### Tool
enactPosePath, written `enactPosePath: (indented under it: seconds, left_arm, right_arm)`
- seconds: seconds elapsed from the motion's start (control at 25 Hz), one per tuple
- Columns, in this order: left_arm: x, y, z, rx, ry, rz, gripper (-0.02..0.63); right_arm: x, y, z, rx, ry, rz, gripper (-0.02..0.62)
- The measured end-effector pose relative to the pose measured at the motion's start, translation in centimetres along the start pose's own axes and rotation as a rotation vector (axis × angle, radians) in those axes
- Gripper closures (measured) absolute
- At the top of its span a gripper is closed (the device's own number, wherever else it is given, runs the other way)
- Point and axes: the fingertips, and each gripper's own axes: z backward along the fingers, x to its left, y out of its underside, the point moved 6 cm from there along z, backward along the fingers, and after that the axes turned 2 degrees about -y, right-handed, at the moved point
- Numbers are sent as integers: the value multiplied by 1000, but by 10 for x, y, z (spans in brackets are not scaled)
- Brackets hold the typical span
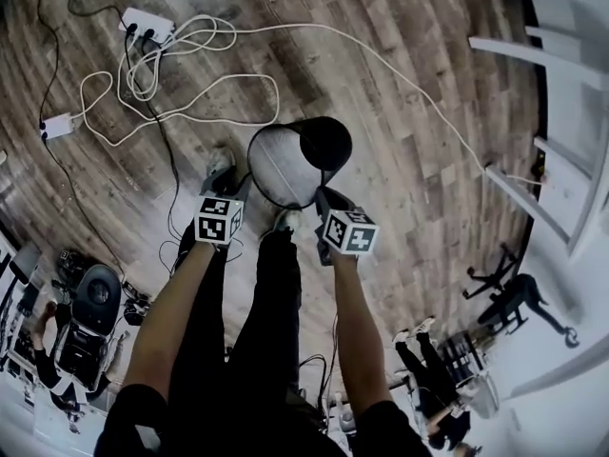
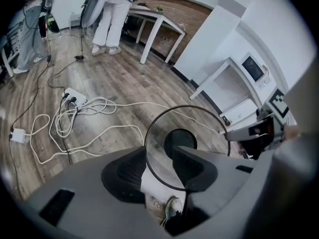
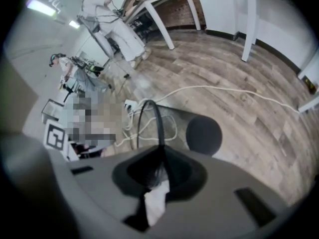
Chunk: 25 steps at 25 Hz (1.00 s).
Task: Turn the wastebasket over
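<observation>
- The wastebasket (image 1: 285,169), a black mesh one, is seen tipped on its side above the wooden floor (image 1: 400,74), in front of the person's legs, with its open mouth turned toward the person and its dark base pointing away.
- The right tool (image 1: 324,203) is clamped on the wire rim at the mouth; in the right gripper view the rim (image 3: 152,121) is seen running straight into the closed jaws of that tool (image 3: 158,176).
- The left tool (image 1: 238,198) is held at the opposite side of the mouth; in the left gripper view its jaws (image 2: 159,171) are spread apart, with the rim and mesh wall (image 2: 199,128) between them but not pinched.
- White cables (image 1: 171,93) and a power strip (image 1: 147,24) are laid on the floor beyond the wastebasket.
- Whether the wastebasket touches the floor cannot be told.
</observation>
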Motion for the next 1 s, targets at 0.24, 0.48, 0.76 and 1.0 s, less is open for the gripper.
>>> enactPosePath:
  seconds: [0.24,0.48,0.76,1.0]
  left_arm:
    - [0,7,-26,65,5,37,387]
    - [1,0,-34,82,84,39,382]
    - [-18,12,-53,169,142,-35,496]
    - [-26,18,-47,147,142,1,531]
  right_arm:
    - [19,-16,39,-24,-30,58,540]
    - [25,-21,73,-49,-58,91,540]
    - [21,-10,85,-29,-68,125,540]
    - [-6,10,80,-31,-34,68,540]
